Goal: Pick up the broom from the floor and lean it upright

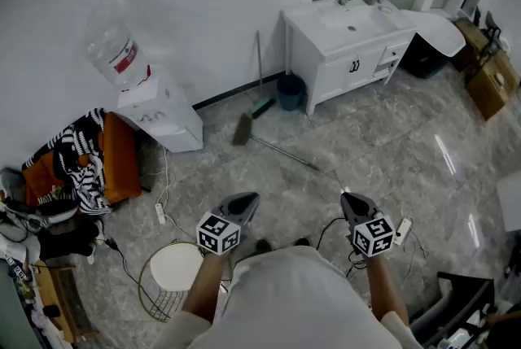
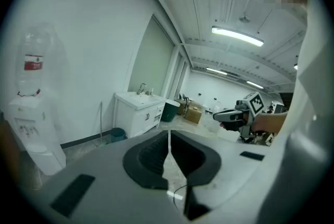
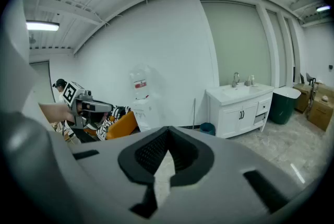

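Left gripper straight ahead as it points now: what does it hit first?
Most likely the floor, near the broom handle; the left gripper points slightly downward, though depth is unclear.

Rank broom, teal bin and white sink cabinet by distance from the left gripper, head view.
1. Broom: flat on the floor, ahead of the left gripper.
2. Teal bin: beyond the broom, by the wall at the cabinet's left side.
3. White sink cabinet: farthest, upper right, against the wall.

Broom [image 1: 243, 130] on floor [image 1: 366, 144] between dispenser [image 1: 159, 115], sink cabinet [image 1: 346, 54].
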The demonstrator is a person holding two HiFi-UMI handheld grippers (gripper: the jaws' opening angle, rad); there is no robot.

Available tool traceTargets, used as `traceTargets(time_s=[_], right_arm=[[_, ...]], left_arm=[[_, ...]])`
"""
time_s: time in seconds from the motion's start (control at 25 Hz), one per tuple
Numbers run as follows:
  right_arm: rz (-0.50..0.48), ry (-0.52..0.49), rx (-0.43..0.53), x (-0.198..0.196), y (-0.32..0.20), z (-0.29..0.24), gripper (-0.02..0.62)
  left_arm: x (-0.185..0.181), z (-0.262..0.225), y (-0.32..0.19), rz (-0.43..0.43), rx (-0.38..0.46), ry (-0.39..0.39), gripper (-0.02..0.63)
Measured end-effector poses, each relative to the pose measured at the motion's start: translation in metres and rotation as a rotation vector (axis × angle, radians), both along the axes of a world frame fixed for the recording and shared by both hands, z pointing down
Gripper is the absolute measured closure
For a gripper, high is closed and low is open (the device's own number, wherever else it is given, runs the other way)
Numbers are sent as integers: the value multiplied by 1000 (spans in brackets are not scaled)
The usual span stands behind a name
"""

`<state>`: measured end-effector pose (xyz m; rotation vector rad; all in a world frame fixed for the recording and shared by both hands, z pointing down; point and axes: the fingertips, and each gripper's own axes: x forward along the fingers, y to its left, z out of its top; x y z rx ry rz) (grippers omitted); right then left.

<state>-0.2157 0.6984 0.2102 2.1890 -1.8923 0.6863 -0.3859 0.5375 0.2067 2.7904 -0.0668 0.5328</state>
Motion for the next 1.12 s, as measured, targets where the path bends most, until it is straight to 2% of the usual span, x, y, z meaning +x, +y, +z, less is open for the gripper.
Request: traceTargets(time_s=[0.52,1.12], right_arm=[[-6,-15,15,10,1,-2,594],[-15,-79,9,63,39,22,594]], left_arm=[[10,-1,4,-3,10,-5,588],[52,15,41,-71,12,-36,588]])
